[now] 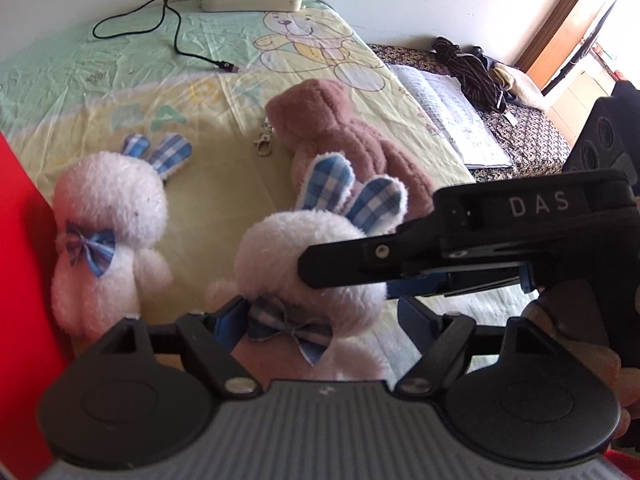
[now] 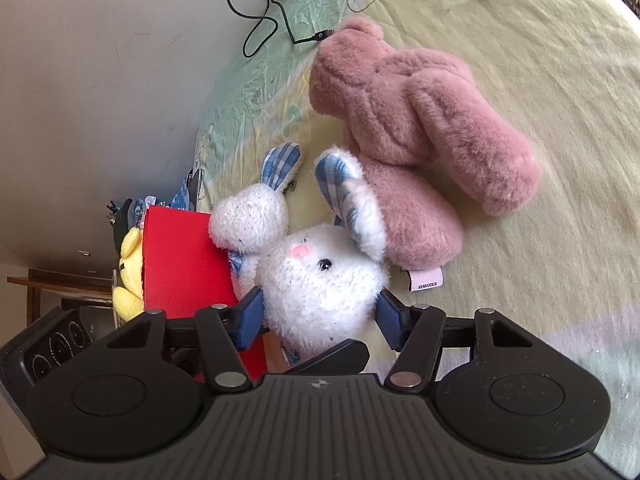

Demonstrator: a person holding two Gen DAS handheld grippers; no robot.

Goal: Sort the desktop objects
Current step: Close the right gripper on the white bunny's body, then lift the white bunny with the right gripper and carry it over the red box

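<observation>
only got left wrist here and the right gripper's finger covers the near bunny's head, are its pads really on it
Observer: Yes. In the right wrist view the right gripper has a blue pad pressed against each side of the head of the white bunny.
Operator: which way is its face turned
Observer: Toward the right wrist camera; one black eye and the pink nose show there.
Operator: anything past the red box i cant see
Observer: A yellow plush sits against the red box, on the side away from the bunnies.
</observation>
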